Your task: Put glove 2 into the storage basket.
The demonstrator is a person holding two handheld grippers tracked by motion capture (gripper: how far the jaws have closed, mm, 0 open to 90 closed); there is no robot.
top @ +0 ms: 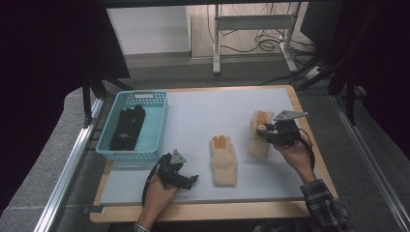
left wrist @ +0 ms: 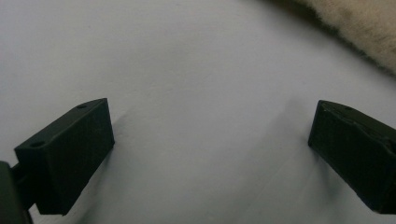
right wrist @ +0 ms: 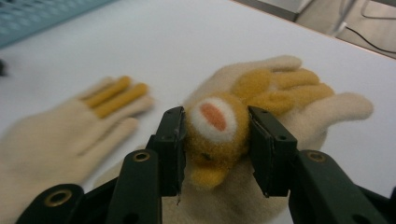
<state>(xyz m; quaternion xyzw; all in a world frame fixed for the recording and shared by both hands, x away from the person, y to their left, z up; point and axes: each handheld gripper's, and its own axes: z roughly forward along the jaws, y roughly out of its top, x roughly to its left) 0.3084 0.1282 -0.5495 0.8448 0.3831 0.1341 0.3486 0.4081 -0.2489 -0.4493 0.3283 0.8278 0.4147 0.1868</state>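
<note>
Right gripper clamped on cream fleece glove by its yellow plush face patch.
Soft, light, floppy; patch at 6 o'clock of fingers holds best. Left gripper open.

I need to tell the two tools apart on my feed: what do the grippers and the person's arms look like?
Both are black two-jaw tools. The left gripper carries a grey three-cornered plate and a black cable that loops beside the wrist; its jaws end in blocky black pads. The right gripper has the same grey plate and a black cable, and its jaw arms have round brass-ringed holes. That arm wears a dark plaid sleeve.
</note>
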